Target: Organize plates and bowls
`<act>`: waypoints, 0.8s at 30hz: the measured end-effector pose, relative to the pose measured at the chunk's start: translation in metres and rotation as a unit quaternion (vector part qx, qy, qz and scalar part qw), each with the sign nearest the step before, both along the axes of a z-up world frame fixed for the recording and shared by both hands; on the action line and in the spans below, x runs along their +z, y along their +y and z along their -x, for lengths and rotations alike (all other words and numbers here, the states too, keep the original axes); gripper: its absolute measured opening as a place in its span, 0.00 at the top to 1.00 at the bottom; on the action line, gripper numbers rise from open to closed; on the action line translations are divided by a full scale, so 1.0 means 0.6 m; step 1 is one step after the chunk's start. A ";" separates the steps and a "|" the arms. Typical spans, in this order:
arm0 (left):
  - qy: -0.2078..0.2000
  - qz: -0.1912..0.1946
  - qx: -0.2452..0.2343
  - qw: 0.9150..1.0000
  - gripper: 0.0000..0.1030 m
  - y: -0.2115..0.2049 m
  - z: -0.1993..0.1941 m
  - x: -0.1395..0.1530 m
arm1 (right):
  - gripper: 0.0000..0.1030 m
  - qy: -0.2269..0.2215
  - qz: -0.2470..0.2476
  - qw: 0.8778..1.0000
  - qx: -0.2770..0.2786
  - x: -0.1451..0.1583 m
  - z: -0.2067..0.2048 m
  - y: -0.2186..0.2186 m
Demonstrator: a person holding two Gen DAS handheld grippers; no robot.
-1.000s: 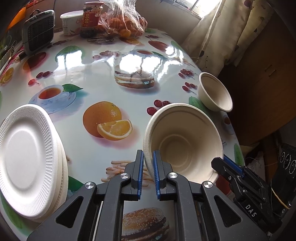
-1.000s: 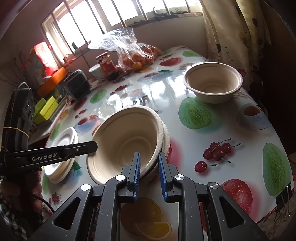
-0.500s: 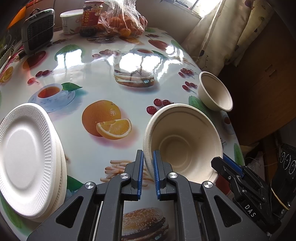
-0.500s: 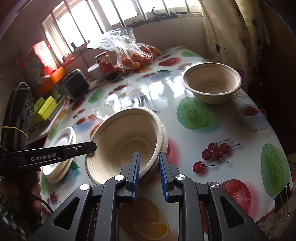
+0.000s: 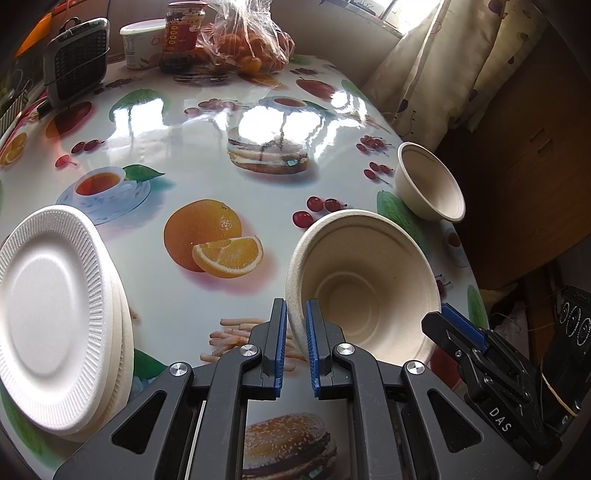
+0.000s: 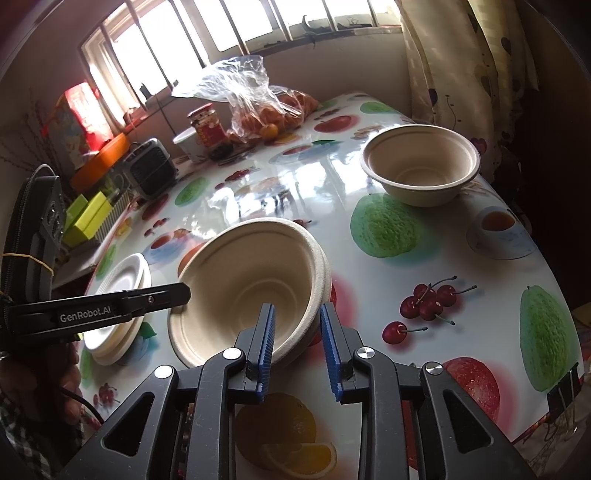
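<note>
Two beige paper bowls sit nested as a stack point(image 5: 362, 291) on the fruit-print table, tilted toward the plates. My left gripper point(image 5: 295, 306) is shut on the stack's near-left rim. At the opposite rim, my right gripper point(image 6: 297, 310) has its jaws opening; the rim of the bowl stack point(image 6: 251, 280) stands between them with a gap at the left pad. A single beige bowl point(image 6: 421, 166) rests upright near the table's far right edge. A pile of white paper plates point(image 5: 51, 310) lies to the left.
A bag of oranges point(image 5: 247, 40), a red-labelled jar point(image 5: 184, 33), a white tub point(image 5: 142, 42) and a small grey heater point(image 5: 75, 55) stand at the table's back. The curtain point(image 5: 443, 70) and a wooden cabinet point(image 5: 524, 155) lie past the right edge.
The right gripper's jaws have spread apart around the bowl rim they were pinching. The left gripper, bowls and plates have stayed in place.
</note>
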State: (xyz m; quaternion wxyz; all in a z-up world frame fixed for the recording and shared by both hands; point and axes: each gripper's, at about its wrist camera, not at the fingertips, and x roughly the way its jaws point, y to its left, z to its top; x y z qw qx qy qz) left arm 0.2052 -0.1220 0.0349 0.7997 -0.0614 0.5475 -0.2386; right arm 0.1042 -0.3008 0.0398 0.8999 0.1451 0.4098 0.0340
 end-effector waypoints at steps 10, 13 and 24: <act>-0.019 -0.019 0.000 1.000 0.79 -0.004 0.004 0.012 | 0.64 -0.004 0.005 1.000 -0.006 0.009 -0.003 -0.004; -0.031 -0.027 0.002 0.999 0.69 -0.003 0.004 0.021 | 0.64 -0.007 0.010 1.000 -0.010 0.013 -0.001 -0.007; -0.066 -0.060 -0.013 0.996 0.67 -0.039 -0.014 0.047 | 0.62 -0.015 0.033 0.999 -0.038 0.031 -0.009 -0.038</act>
